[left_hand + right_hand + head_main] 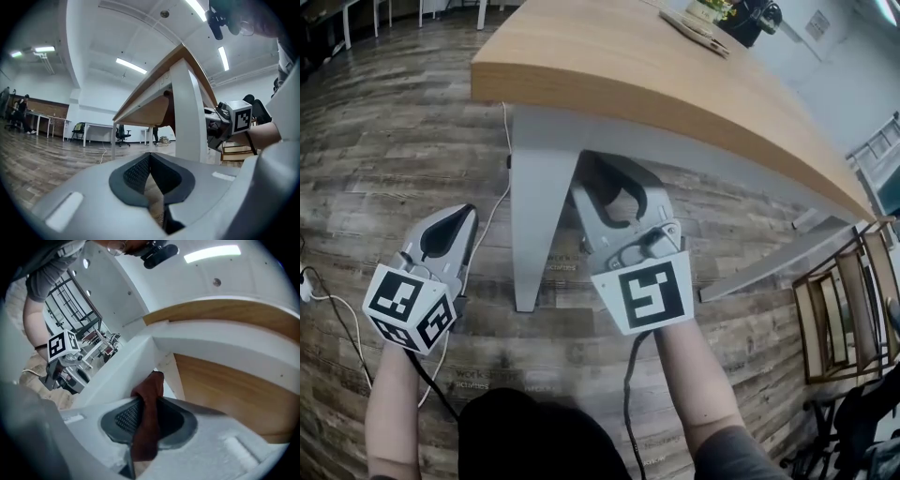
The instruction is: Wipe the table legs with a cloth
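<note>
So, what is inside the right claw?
A dark red cloth, pinched between its shut jaws; its tip is by the white table leg. The claw body covers the cloth's lower end.

the grey-brown plank floor (403, 141) is stretching away on every side. a thin white cable (505, 131) is trailing across it, and another white lead with a plug (306, 286) is lying off to the left. a wooden-framed chair (844, 309) is standing at the right. farther back, white desks (93, 125) are lining the room with a black office chair (123, 135) sitting among them. strip lights (131, 66) are glowing on the white ceiling. a couple of people (21, 110) are showing at the far left, too small to make out.
</note>
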A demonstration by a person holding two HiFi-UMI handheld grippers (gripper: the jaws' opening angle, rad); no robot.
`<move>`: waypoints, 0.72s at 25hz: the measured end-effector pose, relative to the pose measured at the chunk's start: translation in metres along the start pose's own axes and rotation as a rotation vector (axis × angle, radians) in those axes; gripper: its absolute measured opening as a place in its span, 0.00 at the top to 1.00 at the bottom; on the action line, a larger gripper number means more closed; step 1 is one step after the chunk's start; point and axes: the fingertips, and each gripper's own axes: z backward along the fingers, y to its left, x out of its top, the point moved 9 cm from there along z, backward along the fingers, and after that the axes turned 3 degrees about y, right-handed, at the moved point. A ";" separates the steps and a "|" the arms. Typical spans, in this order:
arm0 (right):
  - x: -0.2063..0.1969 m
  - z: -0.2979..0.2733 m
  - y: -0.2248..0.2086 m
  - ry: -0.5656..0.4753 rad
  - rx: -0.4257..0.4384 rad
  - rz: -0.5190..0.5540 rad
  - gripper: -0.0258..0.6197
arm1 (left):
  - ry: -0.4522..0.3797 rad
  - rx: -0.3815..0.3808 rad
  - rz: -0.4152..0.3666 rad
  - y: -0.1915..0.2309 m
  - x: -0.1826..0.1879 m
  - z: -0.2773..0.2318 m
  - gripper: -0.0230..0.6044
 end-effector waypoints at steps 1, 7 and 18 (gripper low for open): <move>-0.001 0.002 0.001 0.013 -0.008 0.024 0.85 | 0.002 0.004 0.006 0.000 -0.003 0.001 0.93; -0.035 0.009 0.035 0.121 0.084 0.077 0.85 | 0.089 0.027 0.011 -0.001 -0.059 0.009 0.93; -0.190 0.022 0.157 0.400 0.257 -0.139 0.85 | 0.312 -0.071 -0.004 -0.021 -0.199 0.025 0.93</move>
